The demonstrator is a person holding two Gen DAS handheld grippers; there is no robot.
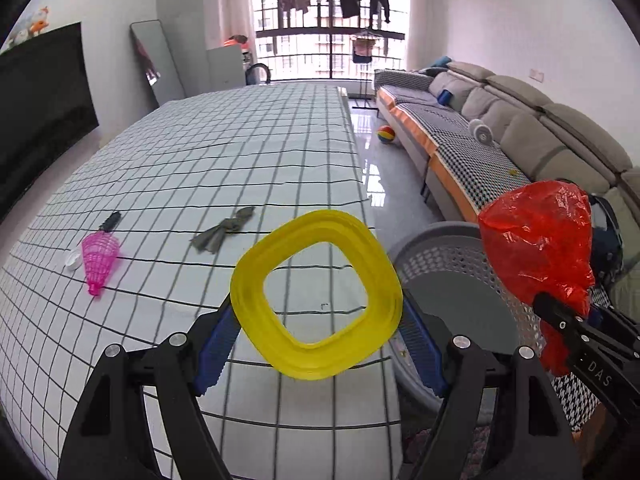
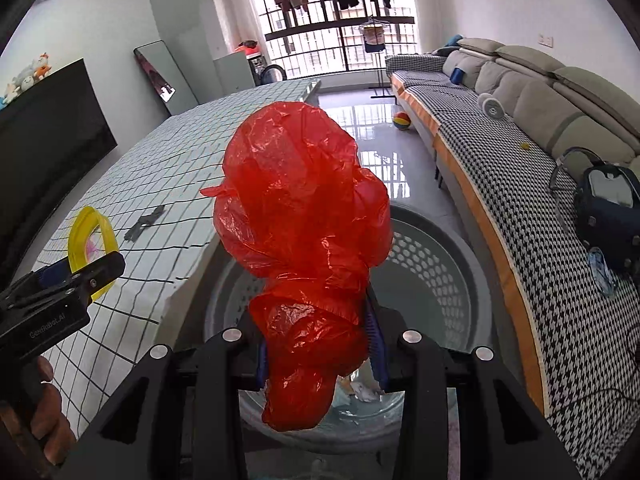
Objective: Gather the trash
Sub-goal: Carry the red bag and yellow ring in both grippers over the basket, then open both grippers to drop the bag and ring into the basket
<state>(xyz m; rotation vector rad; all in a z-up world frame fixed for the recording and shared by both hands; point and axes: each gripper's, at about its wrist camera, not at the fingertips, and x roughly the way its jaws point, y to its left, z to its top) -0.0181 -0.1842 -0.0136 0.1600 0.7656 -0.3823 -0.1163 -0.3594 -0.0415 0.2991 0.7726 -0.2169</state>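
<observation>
2 tongs (image 1: 320,334) (image 2: 320,354) pinch yellow ring (image 1: 316,294) and red bag (image 2: 304,240) beside table edge (image 1: 362,200), above basket (image 2: 432,260).

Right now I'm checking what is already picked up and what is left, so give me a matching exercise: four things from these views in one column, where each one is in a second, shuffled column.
Things:
1. yellow ring
2. red plastic bag
3. pink mesh cone
4. grey perforated basket

Places:
A. lying on the checked tablecloth
B. on the floor beside the table
C. clamped in the left gripper
D. clamped in the right gripper, above the basket

Pairs: 1-C, 2-D, 3-A, 4-B
</observation>
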